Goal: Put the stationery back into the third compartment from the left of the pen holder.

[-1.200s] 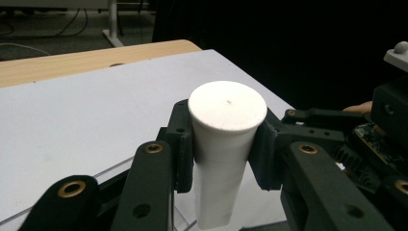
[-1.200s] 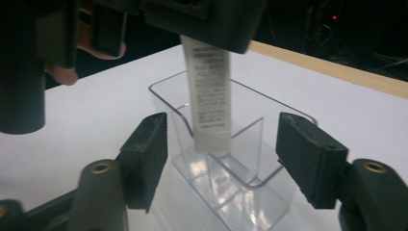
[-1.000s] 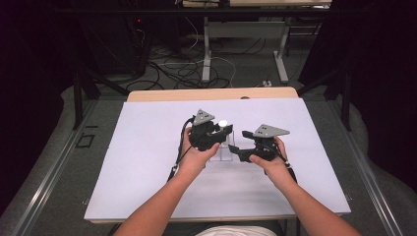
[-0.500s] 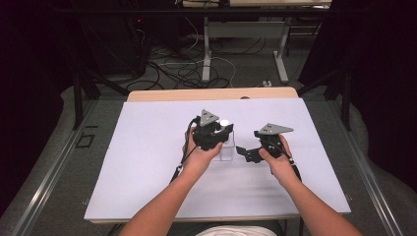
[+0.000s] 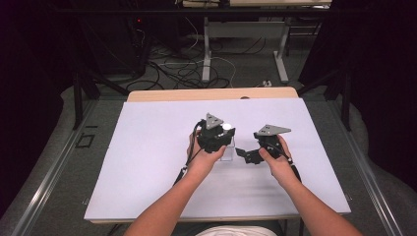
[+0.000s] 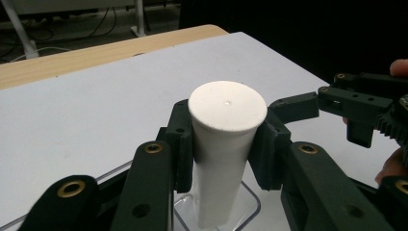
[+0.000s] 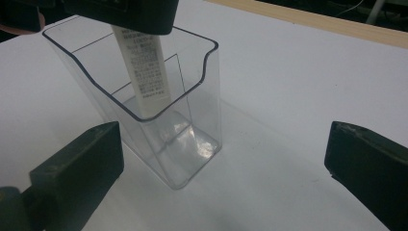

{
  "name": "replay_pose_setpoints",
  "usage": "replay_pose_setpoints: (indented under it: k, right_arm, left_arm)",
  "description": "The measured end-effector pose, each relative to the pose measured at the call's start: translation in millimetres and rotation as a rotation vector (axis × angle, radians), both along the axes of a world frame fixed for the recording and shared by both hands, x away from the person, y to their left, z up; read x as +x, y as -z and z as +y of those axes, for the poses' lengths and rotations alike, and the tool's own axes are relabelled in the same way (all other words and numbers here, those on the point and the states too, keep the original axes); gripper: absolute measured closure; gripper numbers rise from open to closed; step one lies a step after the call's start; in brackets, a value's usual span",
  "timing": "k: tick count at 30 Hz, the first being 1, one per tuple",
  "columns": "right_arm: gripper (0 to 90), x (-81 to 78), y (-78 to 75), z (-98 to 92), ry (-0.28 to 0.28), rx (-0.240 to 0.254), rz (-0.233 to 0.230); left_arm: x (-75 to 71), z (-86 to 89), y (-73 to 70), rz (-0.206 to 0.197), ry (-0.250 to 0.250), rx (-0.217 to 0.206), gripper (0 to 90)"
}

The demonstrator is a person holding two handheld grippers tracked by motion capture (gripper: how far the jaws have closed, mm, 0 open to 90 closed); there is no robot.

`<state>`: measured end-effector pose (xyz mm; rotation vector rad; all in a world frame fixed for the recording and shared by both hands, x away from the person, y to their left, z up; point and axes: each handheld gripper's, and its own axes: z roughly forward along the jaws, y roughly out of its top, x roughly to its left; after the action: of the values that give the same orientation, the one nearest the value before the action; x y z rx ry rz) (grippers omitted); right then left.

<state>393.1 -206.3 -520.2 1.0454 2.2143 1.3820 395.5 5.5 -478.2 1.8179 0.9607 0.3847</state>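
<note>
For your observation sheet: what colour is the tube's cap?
White; the cap shows best in the left gripper view.

Bench [image 5: 147, 162]: white top bare to left, right and front, wide room to pass.
Clear container [image 7: 159, 120]: the one obstacle, standing mid-bench.
Container mouth: blocked by the white tube [image 6: 223, 144] and the left tool [image 6: 226, 139] clamped on it.
Right tool [image 7: 216, 173]: jaws spread wide, container just ahead, a bare gap between them.

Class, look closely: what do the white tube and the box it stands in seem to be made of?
White tube: probably plastic, matte, opaque, with a faintly grainy flat end. Box: clear hard plastic or acrylic, glossy; you see through its walls, and its base shows glints.
</note>
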Motion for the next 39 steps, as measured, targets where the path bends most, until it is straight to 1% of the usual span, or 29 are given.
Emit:
replay_pose_setpoints:
  k: [1,6,8,9,13,15,17,18,19,23,24,25,29,33,36,37,38,39]
  right_arm:
    - [0.0,0.0,0.1,0.0,-0.001,0.000,-0.001]
    - [0.0,-0.4,1.0,0.8,0.002,0.005,0.010]
    - [0.0,-0.5,1.1,0.7,-0.002,0.001,0.011]
    - [0.0,-0.5,1.0,0.8,-0.001,0.001,0.012]
    - [0.0,-0.4,1.1,0.5,-0.002,0.004,0.011]
    - [0.0,-0.6,0.9,0.6,0.001,0.007,0.013]
    - [0.0,-0.4,1.0,0.4,0.000,0.006,0.008]
    - [0.0,-0.7,0.8,0.4,0.002,0.005,0.011]
    - [0.0,-0.7,0.8,0.4,0.002,0.006,0.011]
    - [0.0,-0.8,0.9,0.0,0.001,0.004,0.013]
    - [0.0,-0.8,1.0,0.1,0.001,0.004,0.012]
    - [0.0,-0.8,1.1,0.3,0.000,0.006,0.009]
    - [0.0,-0.7,1.2,0.3,0.000,0.010,0.011]
    - [0.0,-1.0,1.2,0.8,-0.001,0.005,0.012]
    - [0.0,-0.9,1.6,1.4,-0.004,0.002,0.012]
    - [0.0,-0.9,1.7,1.2,-0.006,-0.001,0.011]
    - [0.0,-0.9,1.7,1.5,-0.004,0.002,0.013]
    - [0.0,-0.8,1.7,1.5,-0.005,0.001,0.012]
  left_arm:
    - [0.4,0.3,0.3,-0.002,0.003,0.010,66.4]
    - [0.8,0.0,1.0,0.002,0.003,0.017,66.2]
    - [1.2,-0.3,1.6,-0.002,0.003,0.023,66.2]
    - [1.1,-1.5,2.7,-0.005,0.000,0.017,66.1]
    - [1.2,-0.5,3.2,0.005,0.010,0.056,65.9]
    - [1.3,0.2,3.3,-0.004,0.013,0.071,64.6]
    - [0.3,0.5,2.2,-0.022,0.009,0.053,60.1]
    - [0.0,1.0,1.4,-0.035,0.007,0.052,56.6]
    - [-1.0,0.9,0.4,-0.042,0.000,0.034,53.3]
    - [-3.6,5.8,-5.4,-0.059,0.000,0.022,43.6]
    - [-4.8,7.2,-7.3,-0.062,-0.002,0.009,41.7]
    - [-5.1,9.8,-9.2,-0.070,0.002,0.023,39.8]
    - [-5.5,22.7,-20.5,-0.092,0.007,0.032,32.0]
    - [-4.7,39.9,-32.6,-0.095,0.005,0.009,28.8]
    - [-5.4,52.7,-40.7,-0.117,-0.018,-0.004,28.2]
    - [-5.6,56.1,-42.6,-0.115,-0.024,-0.005,28.0]
    - [-5.9,59.4,-44.6,-0.109,-0.035,-0.023,27.8]
    - [-6.1,65.3,-47.0,-0.109,-0.044,-0.021,27.8]
